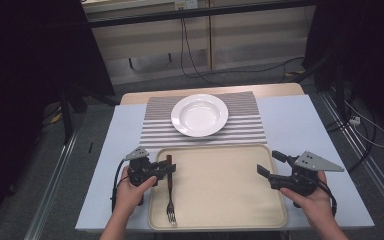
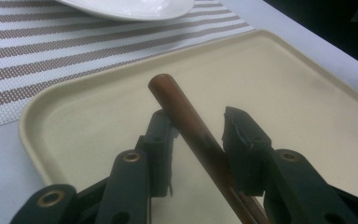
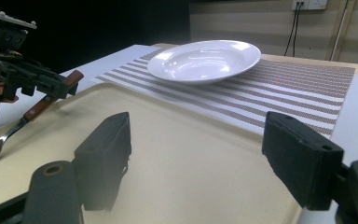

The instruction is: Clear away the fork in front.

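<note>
A fork [image 1: 170, 200] with a brown wooden handle [image 2: 177, 105] lies along the left side of the beige tray [image 1: 220, 200], tines toward me. My left gripper [image 1: 169, 170] reaches in from the left with its jaws around the handle. In the left gripper view the handle leans on the left pad and a gap shows before the right pad, so the left gripper [image 2: 198, 128] is open. My right gripper [image 1: 267, 162] hovers open over the tray's right edge with nothing between its pads. The right gripper view shows the left gripper [image 3: 58, 86] at the fork [image 3: 37, 109].
A white deep plate [image 1: 199, 115] sits on a striped placemat [image 1: 245, 127] behind the tray. The tray rests on a pale blue table top [image 1: 300, 125]. Cables hang down the back wall and lie on the floor at the right.
</note>
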A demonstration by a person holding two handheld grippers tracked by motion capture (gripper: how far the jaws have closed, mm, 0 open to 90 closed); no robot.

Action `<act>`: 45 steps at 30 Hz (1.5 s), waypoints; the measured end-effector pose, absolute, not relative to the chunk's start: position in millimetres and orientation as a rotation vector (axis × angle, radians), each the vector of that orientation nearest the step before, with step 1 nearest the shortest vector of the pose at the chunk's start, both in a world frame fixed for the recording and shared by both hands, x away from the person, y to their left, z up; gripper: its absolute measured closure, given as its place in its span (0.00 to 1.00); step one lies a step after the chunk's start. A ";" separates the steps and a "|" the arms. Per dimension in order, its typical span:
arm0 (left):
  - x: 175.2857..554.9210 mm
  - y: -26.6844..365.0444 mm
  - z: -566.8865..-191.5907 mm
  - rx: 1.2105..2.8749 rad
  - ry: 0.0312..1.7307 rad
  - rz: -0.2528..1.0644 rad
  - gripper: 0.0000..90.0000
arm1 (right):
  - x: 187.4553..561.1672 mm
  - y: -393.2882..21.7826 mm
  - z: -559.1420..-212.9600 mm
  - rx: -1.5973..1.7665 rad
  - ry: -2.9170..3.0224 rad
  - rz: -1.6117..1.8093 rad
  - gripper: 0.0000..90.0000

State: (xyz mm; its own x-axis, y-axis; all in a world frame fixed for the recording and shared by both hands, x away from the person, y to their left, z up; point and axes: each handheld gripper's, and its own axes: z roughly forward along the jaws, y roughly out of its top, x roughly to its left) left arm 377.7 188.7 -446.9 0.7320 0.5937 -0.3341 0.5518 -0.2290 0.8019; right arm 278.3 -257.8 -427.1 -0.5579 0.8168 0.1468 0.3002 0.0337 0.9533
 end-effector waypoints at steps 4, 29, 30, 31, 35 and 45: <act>378.5 188.5 -448.7 1.898 0.887 0.052 0.70 | 278.7 -257.5 -428.4 1.132 1.881 1.548 0.27; 371.5 204.1 -445.6 1.891 0.945 0.195 0.51 | 277.0 -260.2 -433.2 1.132 1.915 1.486 0.27; 369.7 205.9 -443.8 1.885 0.941 0.201 0.49 | 276.8 -260.3 -433.2 1.133 1.916 1.483 0.27; 368.2 208.1 -441.9 1.876 0.939 0.204 0.47 | 276.8 -260.3 -433.1 1.132 1.917 1.479 0.27; 361.9 216.0 -435.2 1.843 0.923 0.230 0.42 | 277.2 -258.7 -432.1 1.123 1.930 1.461 0.26; 348.4 234.7 -428.4 1.876 0.907 0.287 0.28 | 268.2 -263.5 -434.2 1.112 1.979 1.401 0.24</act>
State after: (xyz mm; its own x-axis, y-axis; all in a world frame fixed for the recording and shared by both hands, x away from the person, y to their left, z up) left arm 348.4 234.7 -428.4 0.6915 0.6975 -0.1881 0.4622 -0.2270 0.8572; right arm 268.2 -263.5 -434.2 -0.5612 0.8242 0.0756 0.3448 0.1498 0.9266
